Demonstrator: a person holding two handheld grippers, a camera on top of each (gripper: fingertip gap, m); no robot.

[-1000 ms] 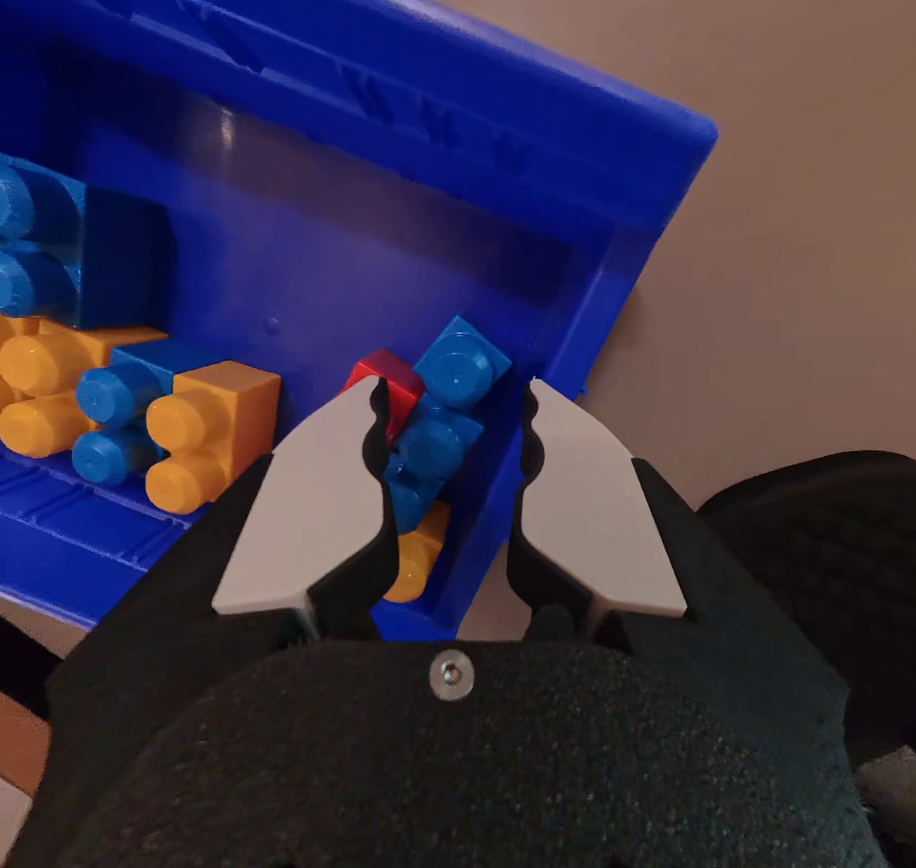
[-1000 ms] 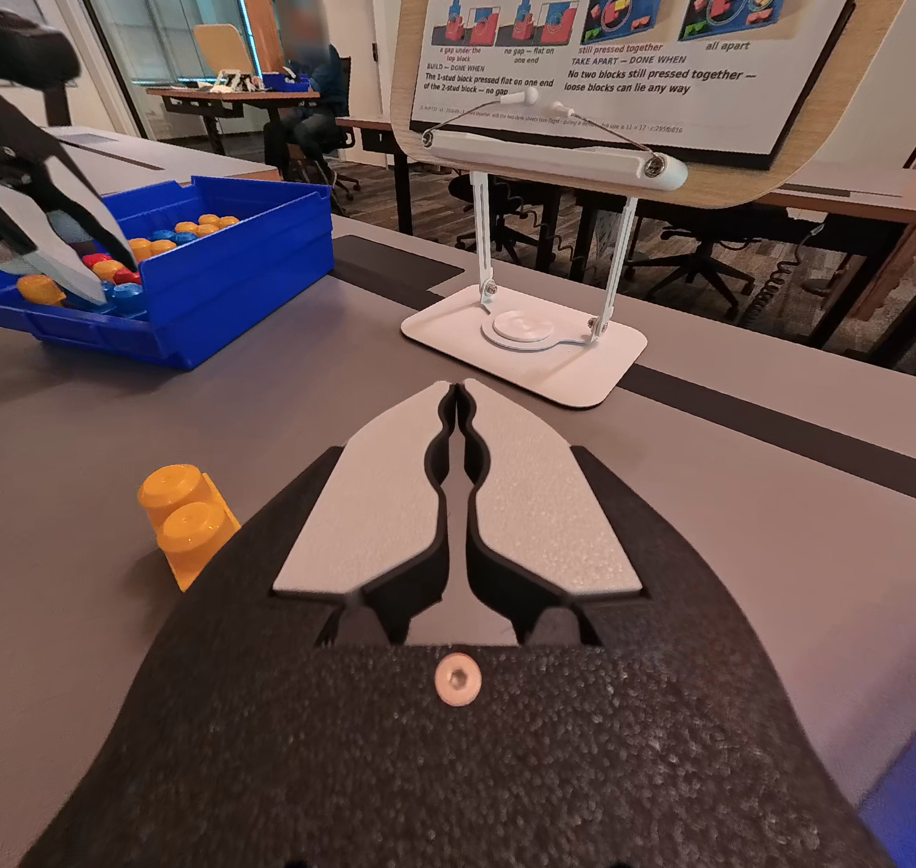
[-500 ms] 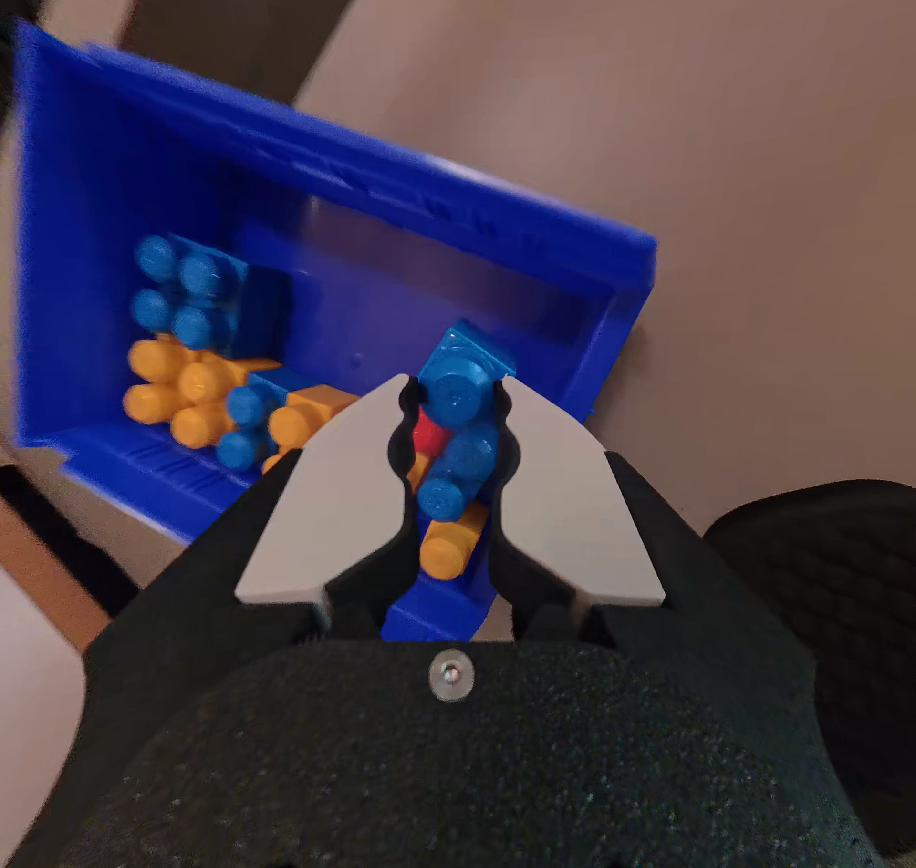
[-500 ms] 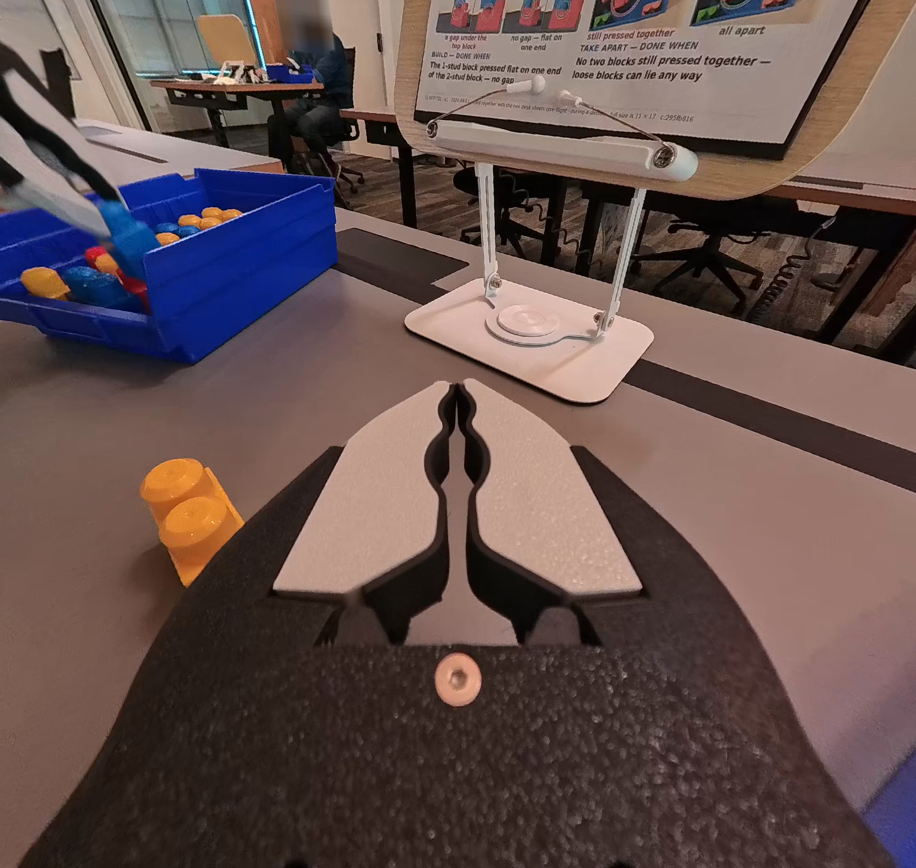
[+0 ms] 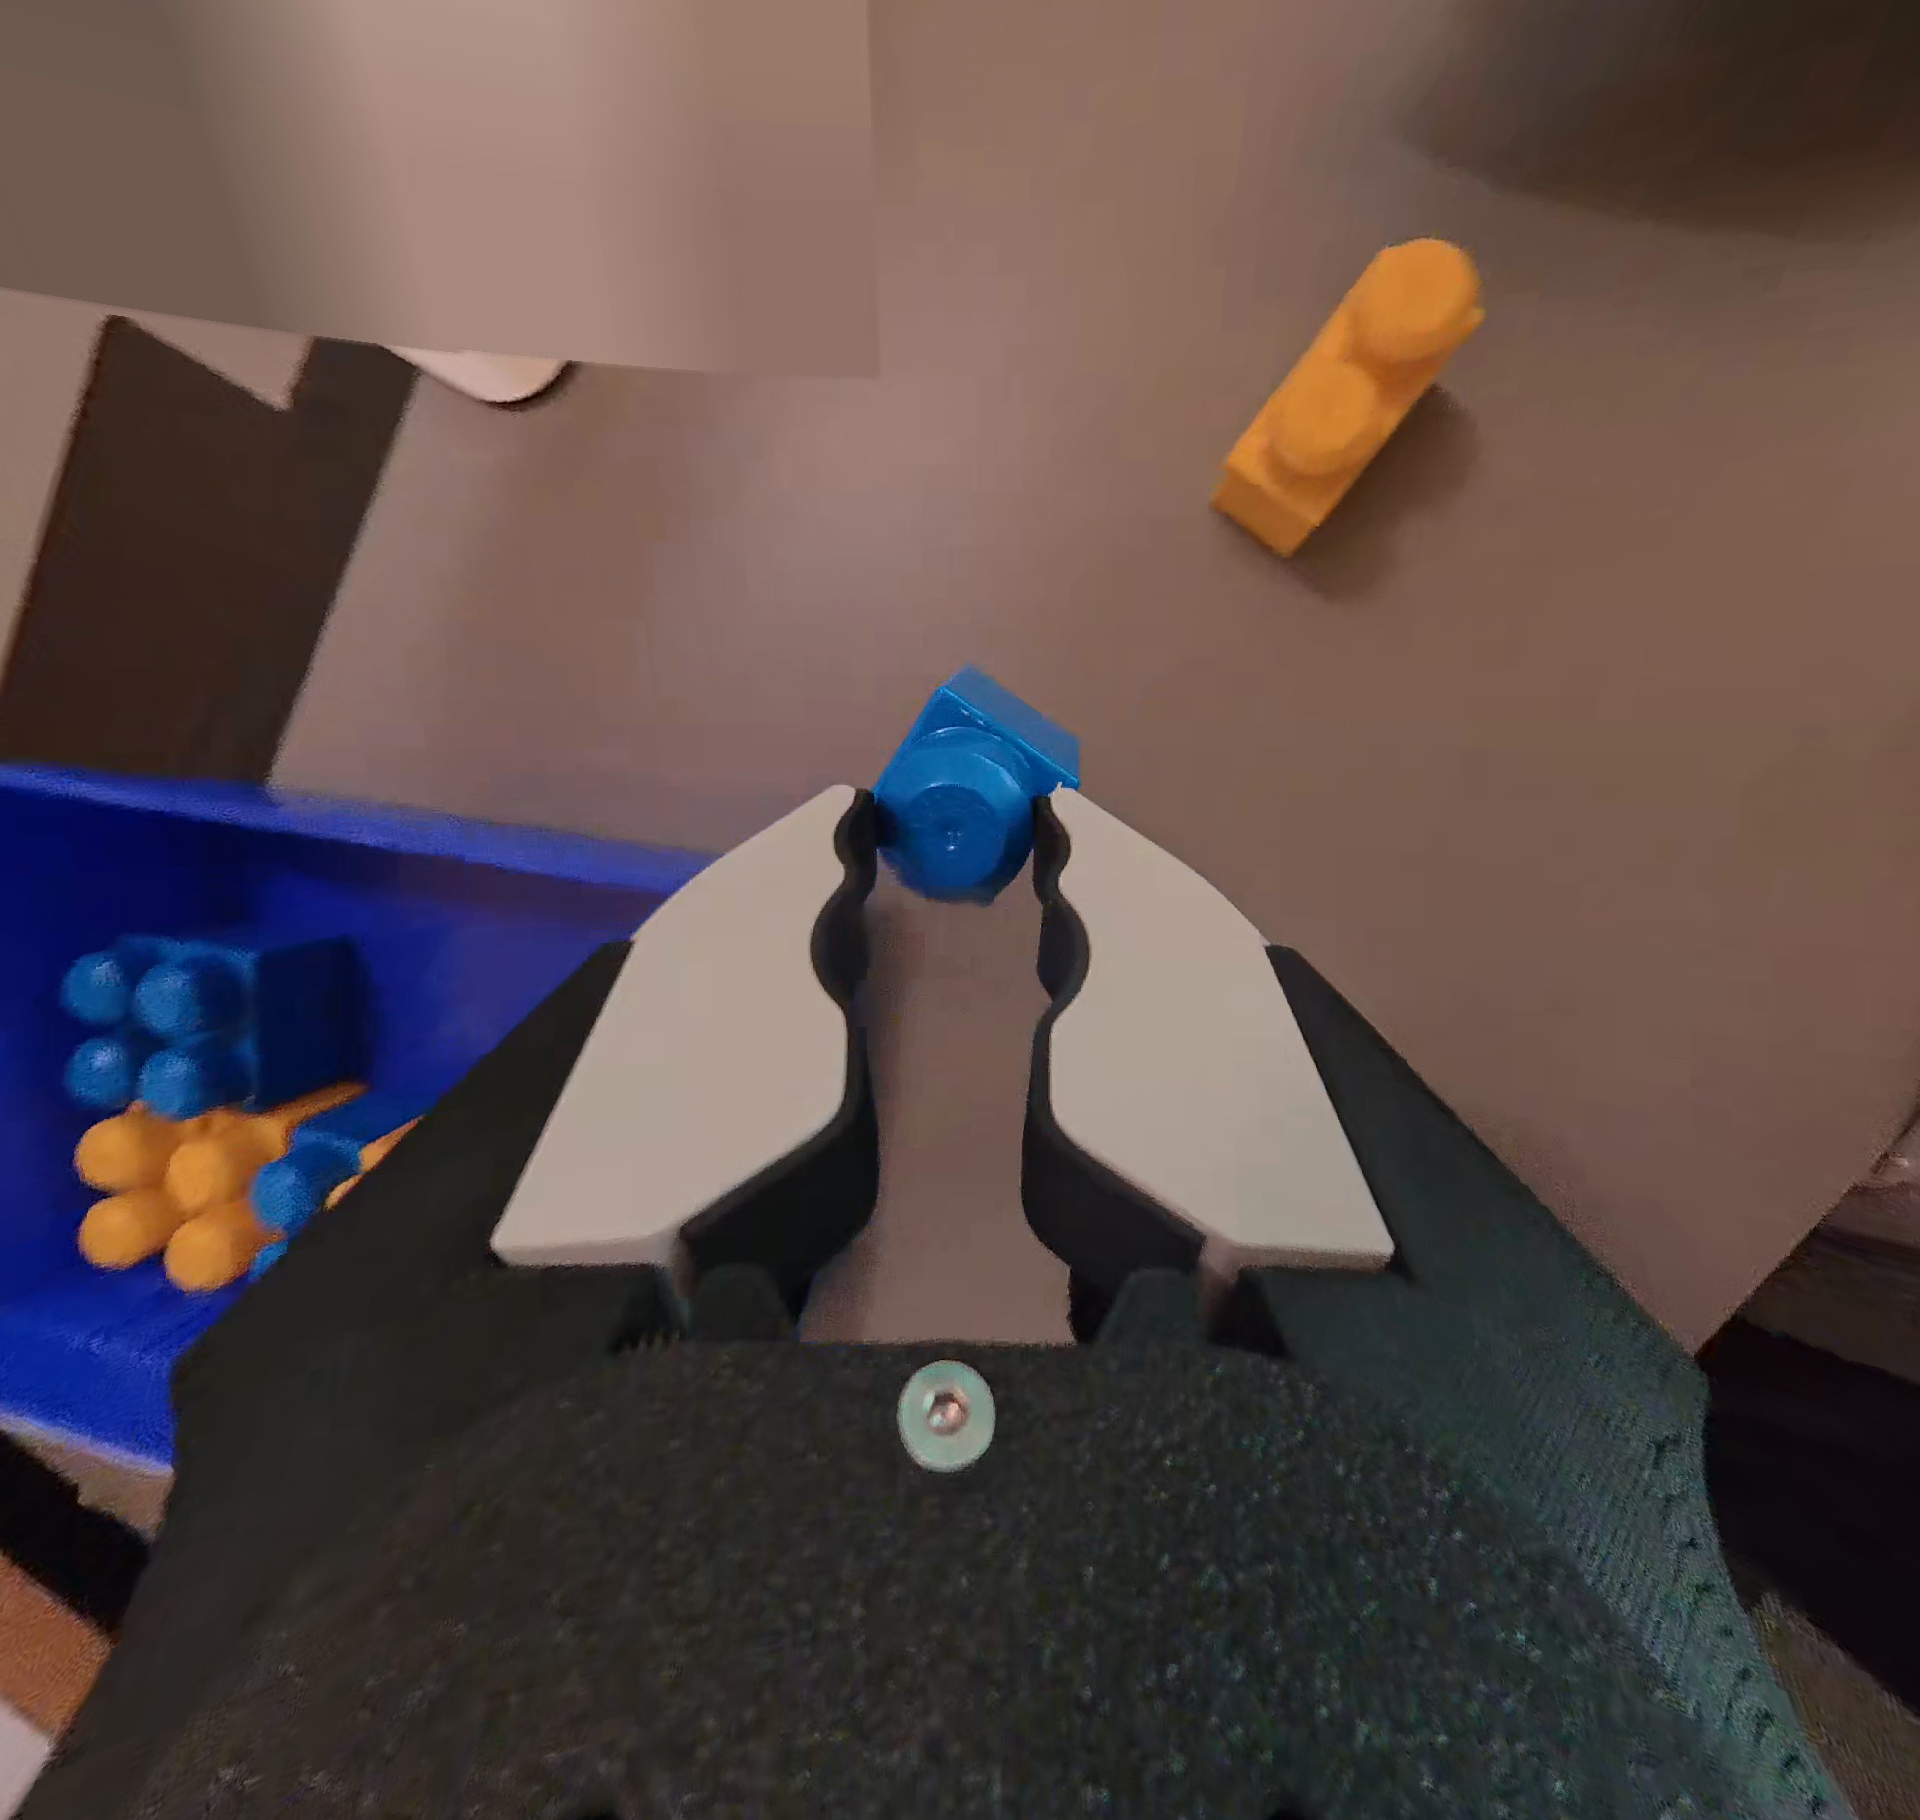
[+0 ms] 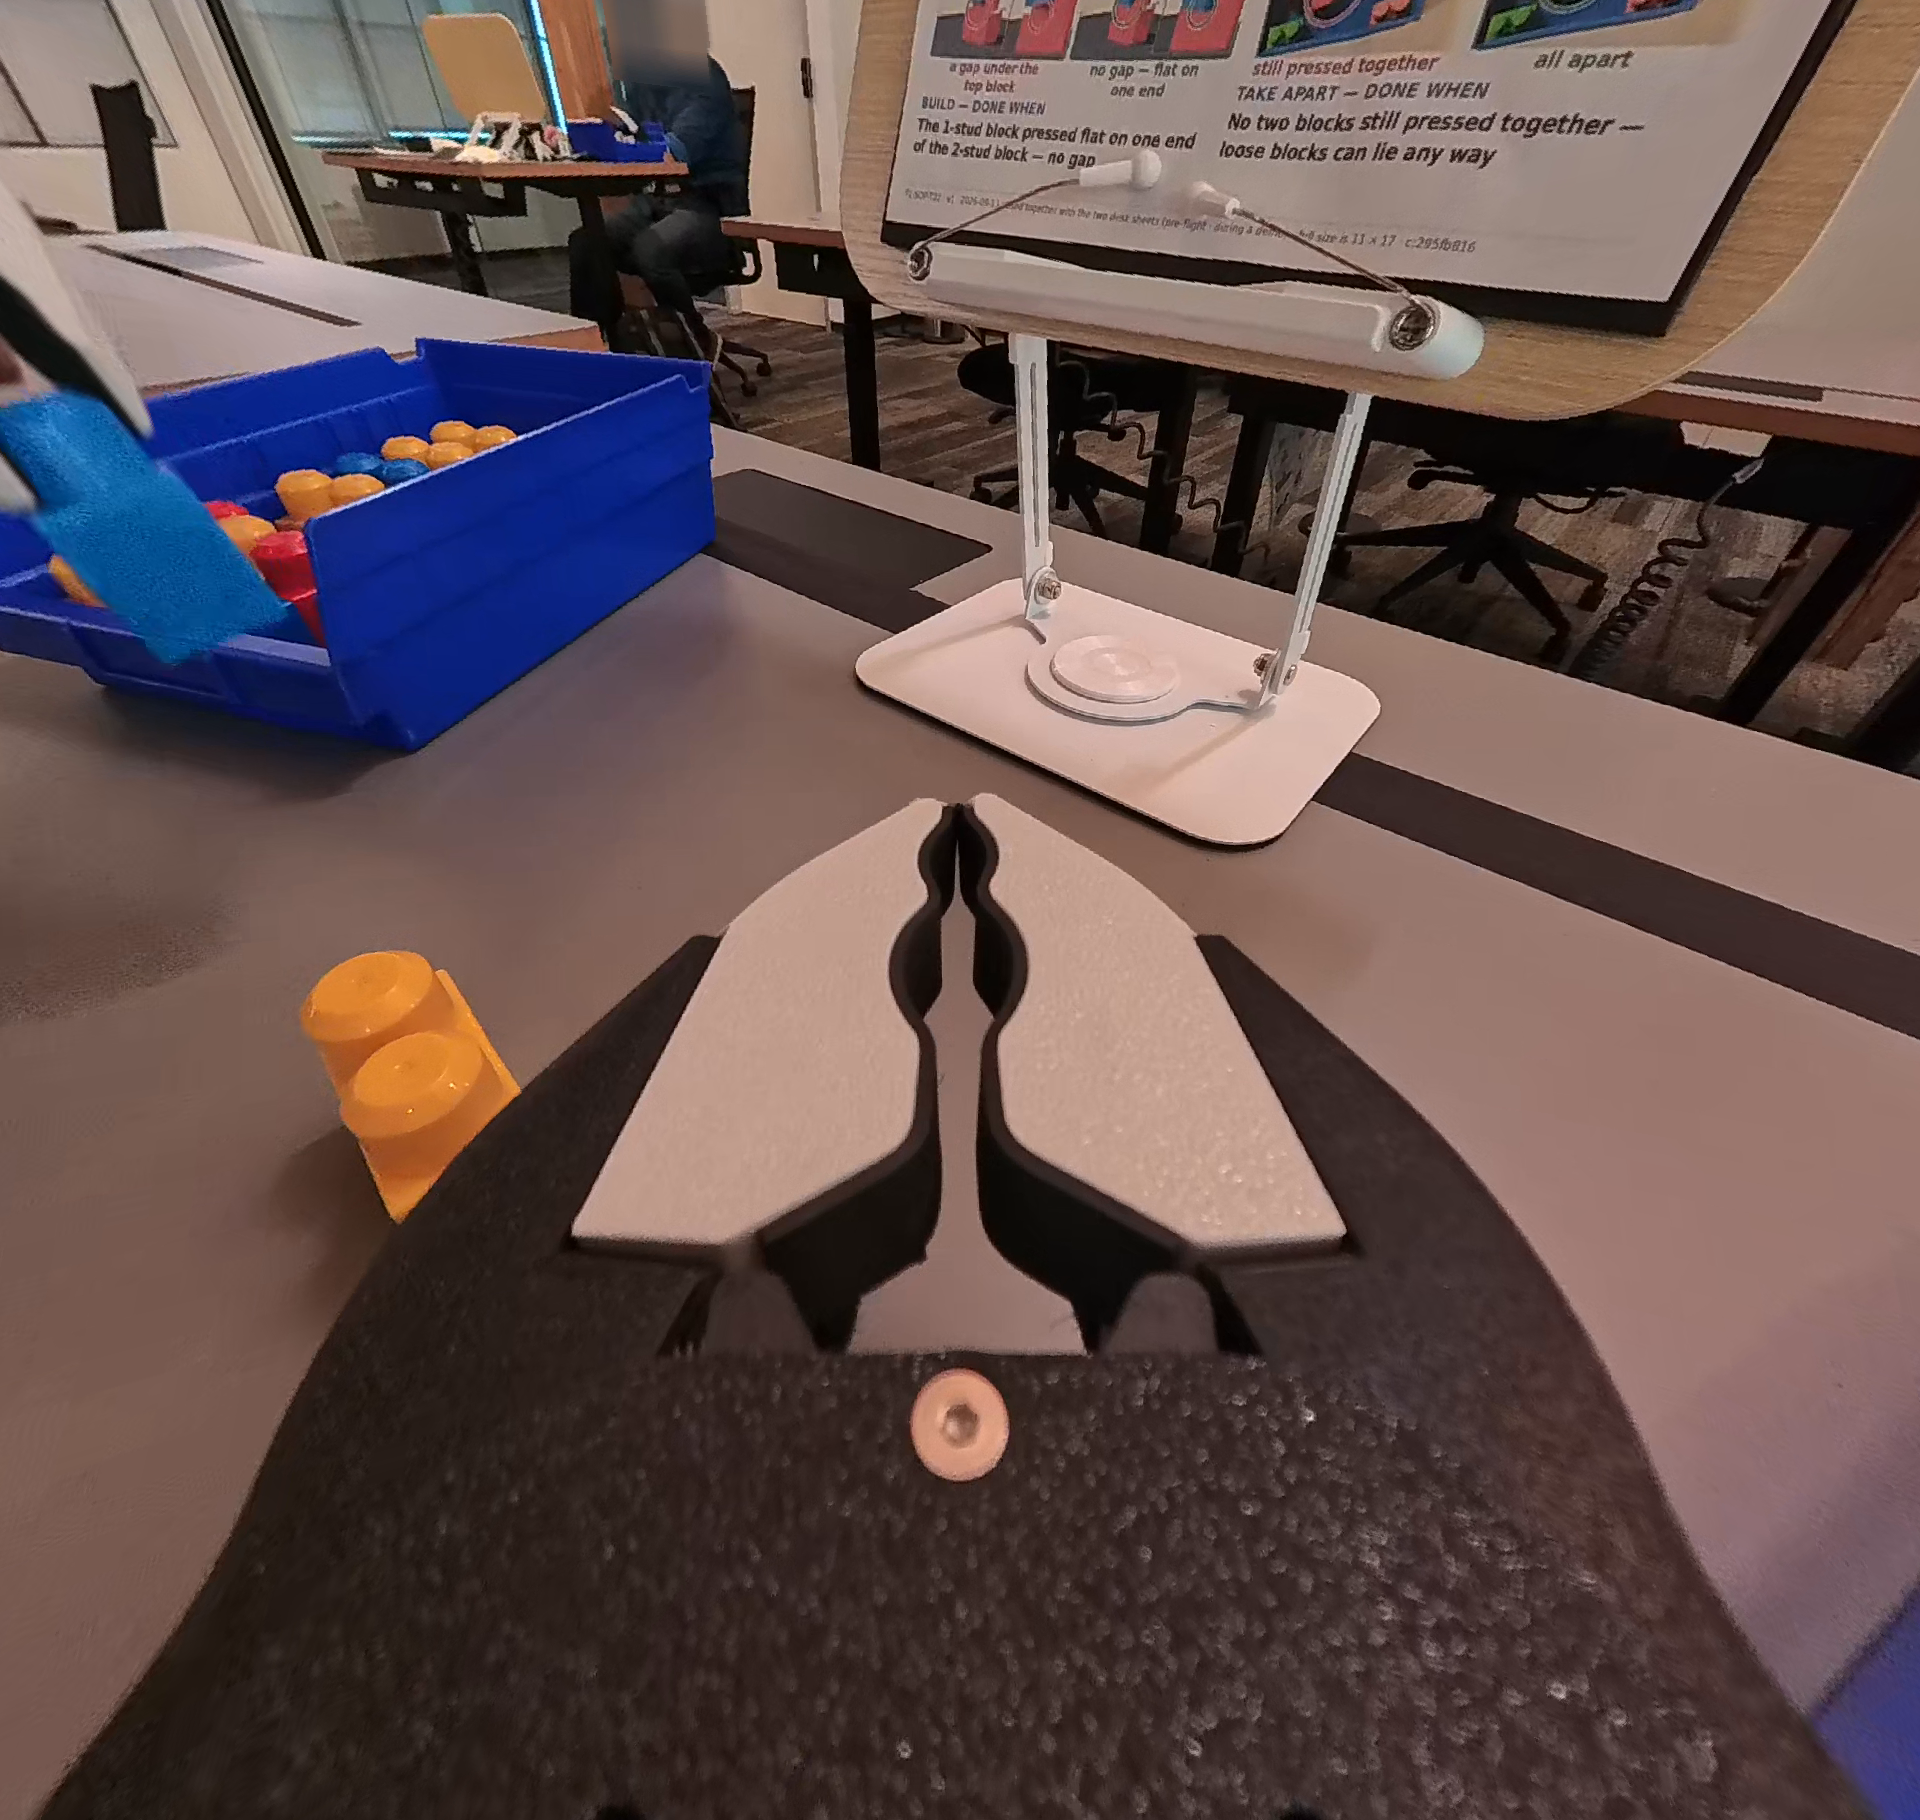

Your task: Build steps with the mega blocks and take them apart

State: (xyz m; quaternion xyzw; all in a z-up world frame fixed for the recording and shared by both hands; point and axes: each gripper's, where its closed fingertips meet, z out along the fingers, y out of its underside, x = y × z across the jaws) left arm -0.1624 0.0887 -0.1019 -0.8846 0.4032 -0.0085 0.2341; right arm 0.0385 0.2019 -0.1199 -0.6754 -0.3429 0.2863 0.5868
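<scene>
1. My left gripper (image 5: 951, 814) hangs above the grey bench (image 5: 1455, 835), tilted downward, fingers pinching a one-stud blue block (image 5: 961, 804) beside the blue bin (image 5: 312, 835).
2. My right gripper (image 6: 961, 814) is held low and level, fingers pressed together, just beside the two-stud orange block (image 6: 405, 1074) on the bench.

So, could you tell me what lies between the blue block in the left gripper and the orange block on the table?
Nothing: in the left wrist view, only bare grey table separates the blue block from the orange block.
</scene>
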